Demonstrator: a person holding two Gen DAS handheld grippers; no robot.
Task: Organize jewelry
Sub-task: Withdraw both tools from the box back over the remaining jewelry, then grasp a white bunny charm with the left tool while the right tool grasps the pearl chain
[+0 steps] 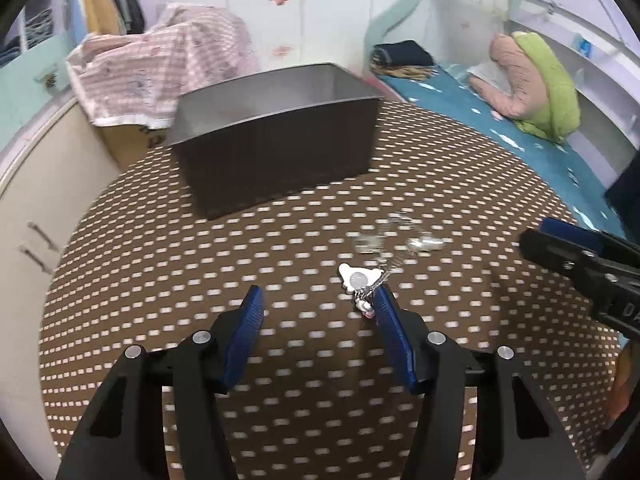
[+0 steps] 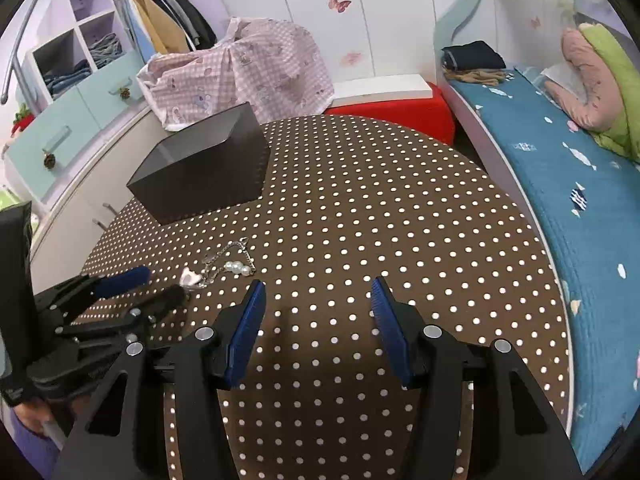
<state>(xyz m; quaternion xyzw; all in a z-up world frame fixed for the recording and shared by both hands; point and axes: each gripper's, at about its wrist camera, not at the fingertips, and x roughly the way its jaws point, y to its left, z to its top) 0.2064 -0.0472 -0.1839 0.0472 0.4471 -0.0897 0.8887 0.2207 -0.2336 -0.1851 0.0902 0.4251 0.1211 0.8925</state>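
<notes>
A: Where's the jewelry [image 1: 366,284]?
B: Center-right of the left view, on the tabletop [image 1: 160,260], touching the left gripper [image 1: 318,300]'s spread fingers; right gripper [image 2: 318,294] gapes empty.
A: Risk?
B: The chain might snag and drag.

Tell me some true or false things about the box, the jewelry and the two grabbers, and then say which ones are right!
1. The dark box is open at the top. True.
2. The pearl chain is already inside the box. False: it lies on the dotted table, in front of the box.
3. The left gripper is open. True: its fingers are spread wide.
4. The right gripper is holding the white charm. False: it is open, with only table between its fingers.
5. The white charm is right by one finger of the left gripper. True.
</notes>
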